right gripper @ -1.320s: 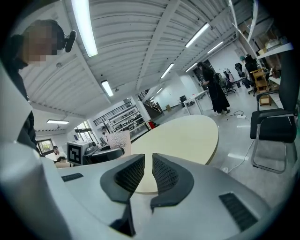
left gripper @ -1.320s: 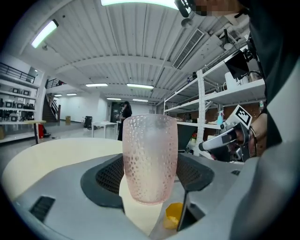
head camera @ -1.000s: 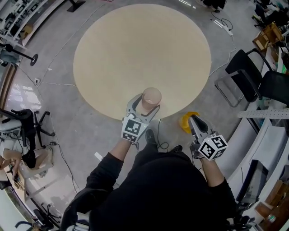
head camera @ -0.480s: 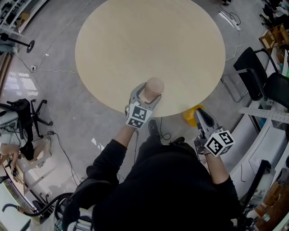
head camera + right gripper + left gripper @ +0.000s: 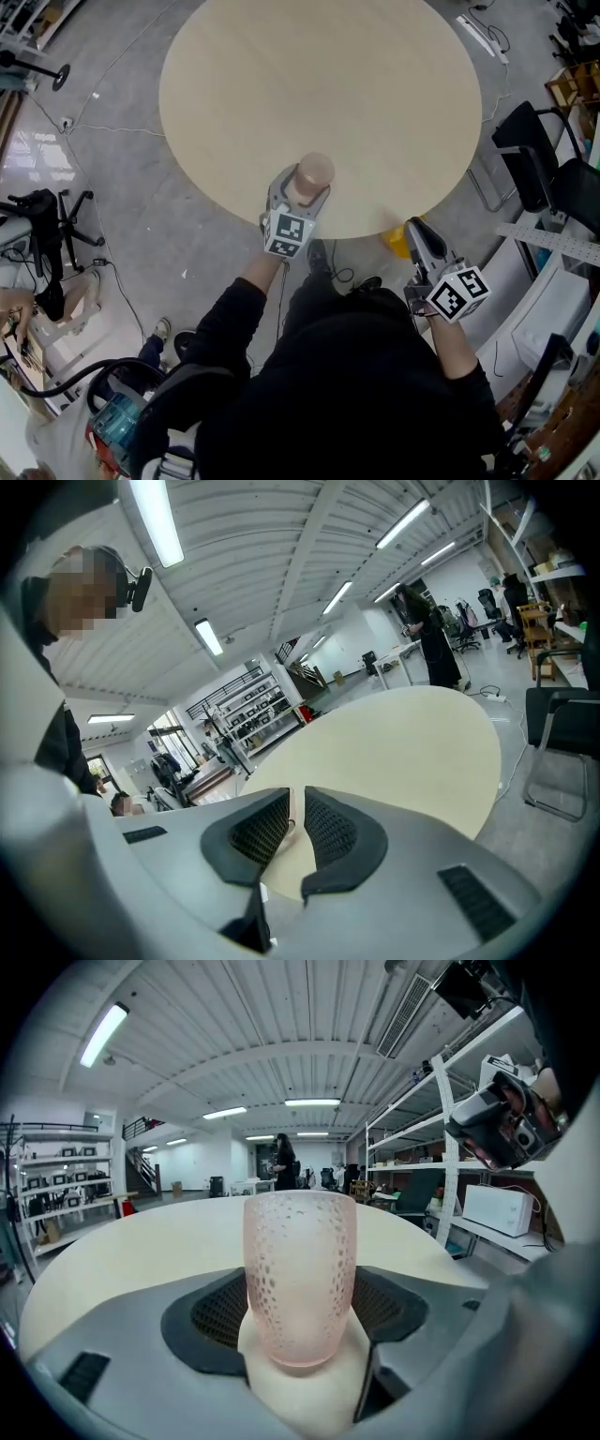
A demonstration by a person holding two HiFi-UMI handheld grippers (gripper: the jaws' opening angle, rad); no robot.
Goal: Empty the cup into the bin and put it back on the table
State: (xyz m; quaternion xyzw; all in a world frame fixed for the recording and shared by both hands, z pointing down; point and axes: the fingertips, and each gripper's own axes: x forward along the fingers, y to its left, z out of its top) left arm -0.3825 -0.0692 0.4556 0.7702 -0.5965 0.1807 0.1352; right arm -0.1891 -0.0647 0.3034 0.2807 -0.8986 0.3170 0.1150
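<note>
The cup (image 5: 314, 175) is over the table's (image 5: 319, 75) near edge; the bin (image 5: 396, 242) lies right of it.

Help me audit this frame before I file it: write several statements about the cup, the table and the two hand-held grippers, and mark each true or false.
1. The left hand-held gripper has its jaws closed on the pink dimpled translucent cup. True.
2. The cup lies tipped on its side. False: it stands upright between the jaws.
3. The right hand-held gripper grips a second cup. False: its jaws stand narrowly apart with nothing between them.
4. The cup is over the round beige table, near the edge closest to the person. True.
5. A yellow object sits on top of the table. False: it is on the floor at the table's edge, by the right hand-held gripper.
</note>
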